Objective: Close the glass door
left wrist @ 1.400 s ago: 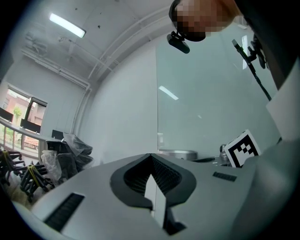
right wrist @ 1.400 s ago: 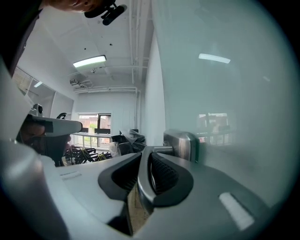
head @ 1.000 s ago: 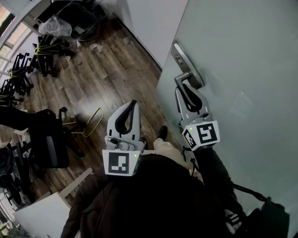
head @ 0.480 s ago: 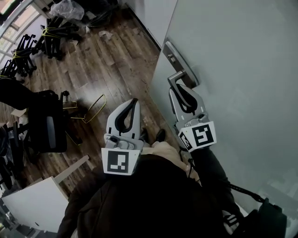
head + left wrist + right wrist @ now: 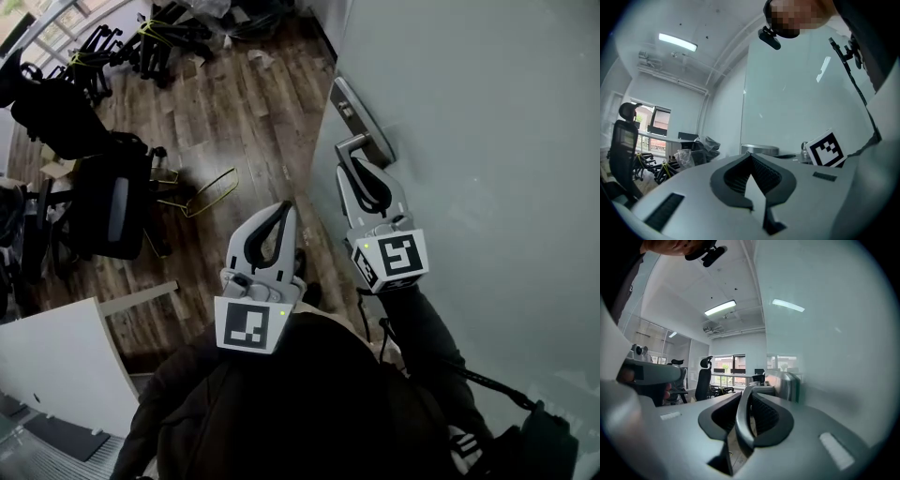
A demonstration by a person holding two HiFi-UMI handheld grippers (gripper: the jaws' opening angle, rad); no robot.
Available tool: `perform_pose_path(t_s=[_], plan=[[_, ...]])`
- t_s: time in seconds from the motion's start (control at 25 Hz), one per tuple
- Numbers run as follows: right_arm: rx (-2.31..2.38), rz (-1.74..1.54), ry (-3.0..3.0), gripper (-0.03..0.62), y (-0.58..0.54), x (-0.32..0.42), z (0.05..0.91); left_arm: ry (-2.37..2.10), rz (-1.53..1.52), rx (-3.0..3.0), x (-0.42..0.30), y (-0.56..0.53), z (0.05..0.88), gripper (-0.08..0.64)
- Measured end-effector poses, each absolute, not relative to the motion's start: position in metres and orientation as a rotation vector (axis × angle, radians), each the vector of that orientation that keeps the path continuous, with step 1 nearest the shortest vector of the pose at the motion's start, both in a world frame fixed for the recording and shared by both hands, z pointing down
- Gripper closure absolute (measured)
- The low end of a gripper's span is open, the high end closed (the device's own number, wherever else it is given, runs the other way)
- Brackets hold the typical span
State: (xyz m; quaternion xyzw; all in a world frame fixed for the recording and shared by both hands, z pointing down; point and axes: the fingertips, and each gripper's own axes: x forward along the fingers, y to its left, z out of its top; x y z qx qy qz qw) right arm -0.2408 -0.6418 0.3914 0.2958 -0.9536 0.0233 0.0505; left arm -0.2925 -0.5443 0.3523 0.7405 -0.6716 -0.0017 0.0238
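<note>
One tall glass door [image 5: 487, 103] is filling the right side, beside a wooden floor [image 5: 225, 103]. It is probably heavy, stiff and breakable, so its metal lever handle [image 5: 349, 147] is the safest hold. The right gripper [image 5: 356, 167] is clamping its jaws on that handle; the left gripper [image 5: 283, 210] is hovering, jaws together, empty.

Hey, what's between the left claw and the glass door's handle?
Just bare wooden floor, in the head view. The left claw is shut and empty; the right claw grips the door handle.
</note>
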Motion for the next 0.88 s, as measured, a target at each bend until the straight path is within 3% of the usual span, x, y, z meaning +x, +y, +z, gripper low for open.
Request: perform_pose_path(t_s=[0.44,0.88], plan=[[0.707,0.106,-2.958,0.526,-0.543,-0.295,0.385,-2.355,0.024,1.964,-0.336,-0.371,0.357,0.563],[0.537,0.144,-2.986,0.526,-0.469,-0.336,0.385,-2.459,-0.027,1.832,-0.377,-0.281,0.352,0.563]])
